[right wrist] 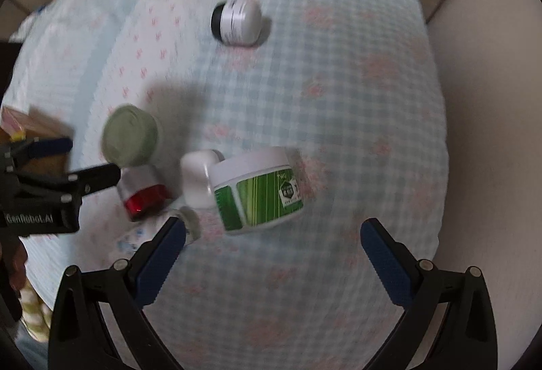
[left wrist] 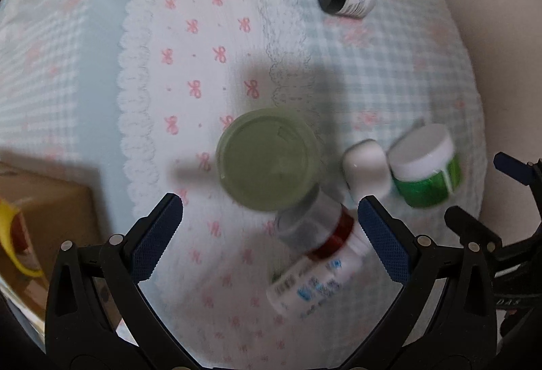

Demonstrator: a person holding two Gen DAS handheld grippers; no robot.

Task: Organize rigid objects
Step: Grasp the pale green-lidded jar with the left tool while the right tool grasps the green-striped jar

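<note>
Fingers on both my left gripper (left wrist: 271, 214) and right gripper (right wrist: 273, 234) gape wide, empty; I judge I'm approaching the green-labelled white-lidded plastic jar (right wrist: 255, 188), needing descent.

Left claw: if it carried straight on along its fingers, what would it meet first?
Probably the red-banded bottle lying between the open left claw fingers, with the sage-green lidded jar just beyond; depth is unclear.
</note>
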